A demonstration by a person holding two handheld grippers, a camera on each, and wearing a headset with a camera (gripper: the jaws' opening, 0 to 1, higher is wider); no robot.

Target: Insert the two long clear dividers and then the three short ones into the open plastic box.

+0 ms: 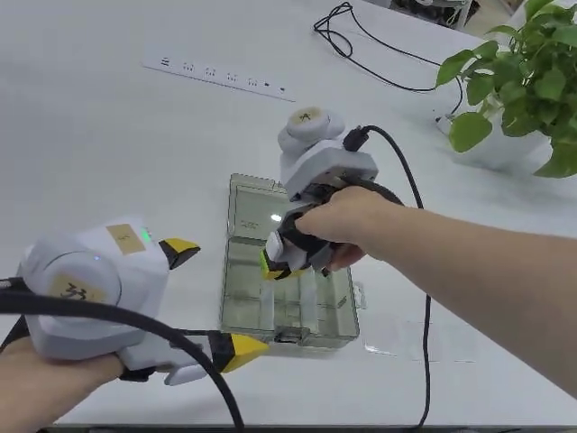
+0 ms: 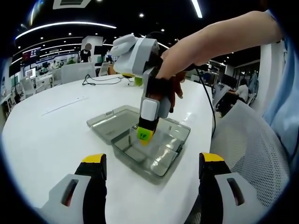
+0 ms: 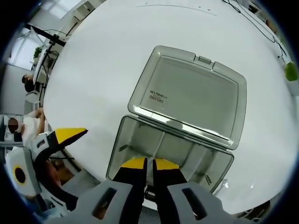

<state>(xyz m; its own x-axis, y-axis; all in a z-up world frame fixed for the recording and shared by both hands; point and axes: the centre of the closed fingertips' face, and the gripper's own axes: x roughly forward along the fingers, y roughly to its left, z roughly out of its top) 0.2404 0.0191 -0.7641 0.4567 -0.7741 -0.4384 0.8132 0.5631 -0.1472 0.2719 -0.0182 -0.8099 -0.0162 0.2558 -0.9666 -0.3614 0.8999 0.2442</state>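
Note:
The clear plastic box [image 1: 236, 302] lies open on the white table, its lid [image 1: 250, 203] flat on the far side. Clear dividers [image 3: 164, 140] stand across its tray [image 3: 117, 151]. My right gripper [image 1: 275, 266] points straight down into the tray, held by a hand. Its yellow jaws [image 3: 149, 164] are pressed nearly together on a thin clear divider that is hard to make out. My left gripper [image 1: 212, 296] hovers open at the box's near-left corner, holding nothing. In the left gripper view the box [image 2: 161, 165] lies between my open jaws, with the right gripper [image 2: 144, 134] above it.
Faint clear pieces [image 1: 397, 336] lie on the table right of the box. A white power strip [image 1: 221, 77] and a black cable [image 1: 379, 50] lie at the back, with a potted plant [image 1: 523, 81] at the far right. The right gripper's cable [image 1: 416, 234] trails toward me.

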